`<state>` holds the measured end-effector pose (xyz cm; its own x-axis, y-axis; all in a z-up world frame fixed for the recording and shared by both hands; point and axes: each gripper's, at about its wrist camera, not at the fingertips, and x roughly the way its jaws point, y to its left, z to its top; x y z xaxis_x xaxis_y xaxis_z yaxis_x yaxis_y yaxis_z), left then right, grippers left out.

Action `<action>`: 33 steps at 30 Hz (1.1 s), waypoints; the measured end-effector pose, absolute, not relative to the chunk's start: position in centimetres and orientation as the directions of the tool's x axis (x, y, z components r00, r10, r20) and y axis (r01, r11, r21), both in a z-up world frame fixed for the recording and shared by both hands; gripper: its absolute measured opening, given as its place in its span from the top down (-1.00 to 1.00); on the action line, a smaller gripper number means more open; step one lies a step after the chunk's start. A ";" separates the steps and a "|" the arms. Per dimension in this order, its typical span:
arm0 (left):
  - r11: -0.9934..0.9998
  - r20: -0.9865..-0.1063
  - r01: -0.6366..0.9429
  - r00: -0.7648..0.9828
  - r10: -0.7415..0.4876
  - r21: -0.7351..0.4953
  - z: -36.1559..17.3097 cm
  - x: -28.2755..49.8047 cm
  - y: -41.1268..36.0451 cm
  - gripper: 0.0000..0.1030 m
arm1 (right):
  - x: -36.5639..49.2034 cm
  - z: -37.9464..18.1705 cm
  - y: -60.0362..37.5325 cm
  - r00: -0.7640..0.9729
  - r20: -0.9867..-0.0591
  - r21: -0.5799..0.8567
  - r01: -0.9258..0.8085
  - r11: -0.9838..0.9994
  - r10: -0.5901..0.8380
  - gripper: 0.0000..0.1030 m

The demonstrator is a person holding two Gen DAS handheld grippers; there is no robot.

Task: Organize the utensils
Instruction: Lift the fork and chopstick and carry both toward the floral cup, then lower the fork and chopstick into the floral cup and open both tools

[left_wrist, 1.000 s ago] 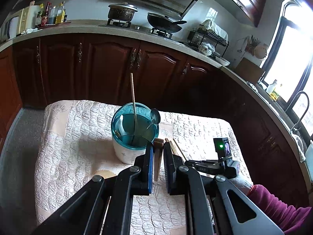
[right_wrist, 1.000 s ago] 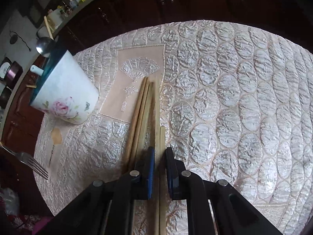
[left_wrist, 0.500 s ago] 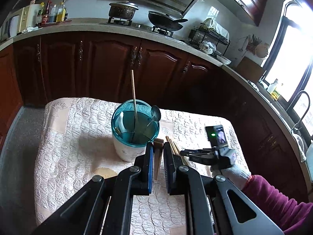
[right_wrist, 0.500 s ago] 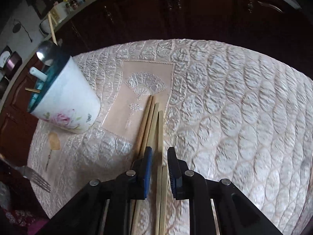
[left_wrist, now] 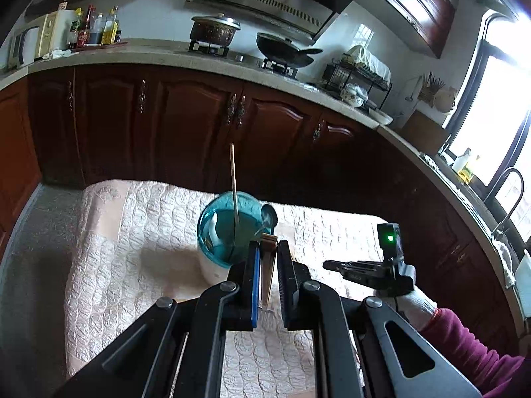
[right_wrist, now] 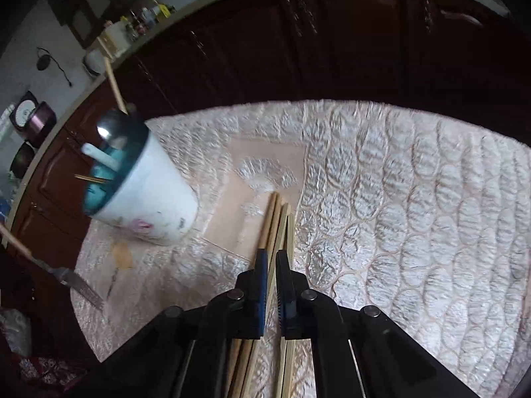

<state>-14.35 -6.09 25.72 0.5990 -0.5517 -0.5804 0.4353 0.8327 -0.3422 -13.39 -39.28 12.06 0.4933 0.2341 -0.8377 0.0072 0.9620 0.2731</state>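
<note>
A white cup with a teal inside (left_wrist: pixel 229 232) stands on the quilted table; it holds a chopstick (left_wrist: pixel 233 182), a metal spoon (left_wrist: pixel 268 216) and a white utensil. My left gripper (left_wrist: pixel 268 248) is shut on a wooden handle (left_wrist: pixel 267 272), just before the cup; the right wrist view shows this as a fork (right_wrist: pixel 66 277). My right gripper (right_wrist: pixel 271 257) is shut on one chopstick (right_wrist: pixel 280 229), above several more chopsticks (right_wrist: pixel 269 219) lying on the cloth right of the cup (right_wrist: pixel 146 192). It also shows in the left wrist view (left_wrist: pixel 365 270).
The quilted cloth (right_wrist: pixel 415 215) covers a small table. Dark wooden kitchen cabinets (left_wrist: pixel 186 126) stand behind it, with a stove, pots and bottles on the counter. A sink and window are at the right.
My right gripper has closed tighter on one chopstick and risen from the cloth. My left gripper has lifted and drawn back a little with the fork.
</note>
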 end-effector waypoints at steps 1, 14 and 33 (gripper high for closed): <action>0.834 -0.575 0.436 0.605 -0.550 -0.339 25.9 -14.4 -6.1 0.80 | -13.3 12.2 -39.3 0.489 -0.845 0.249 0.003 0.968 0.216 0.82; 0.845 -0.583 0.423 0.613 -0.534 -0.328 25.9 -14.5 -6.0 0.80 | -9.3 4.4 -37.6 0.377 -0.916 0.152 0.021 0.988 0.133 0.67; 0.853 -0.495 0.432 0.695 -0.521 -0.292 31.9 -11.8 -5.9 0.80 | -14.1 25.4 -38.8 0.706 -0.605 0.374 -0.157 0.914 0.369 0.87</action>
<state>-11.78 -5.93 31.89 0.6953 -0.5214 -0.4947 0.4319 0.8533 -0.2923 -14.10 -38.81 25.41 0.7060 0.3687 -0.6046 -0.1571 0.9140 0.3740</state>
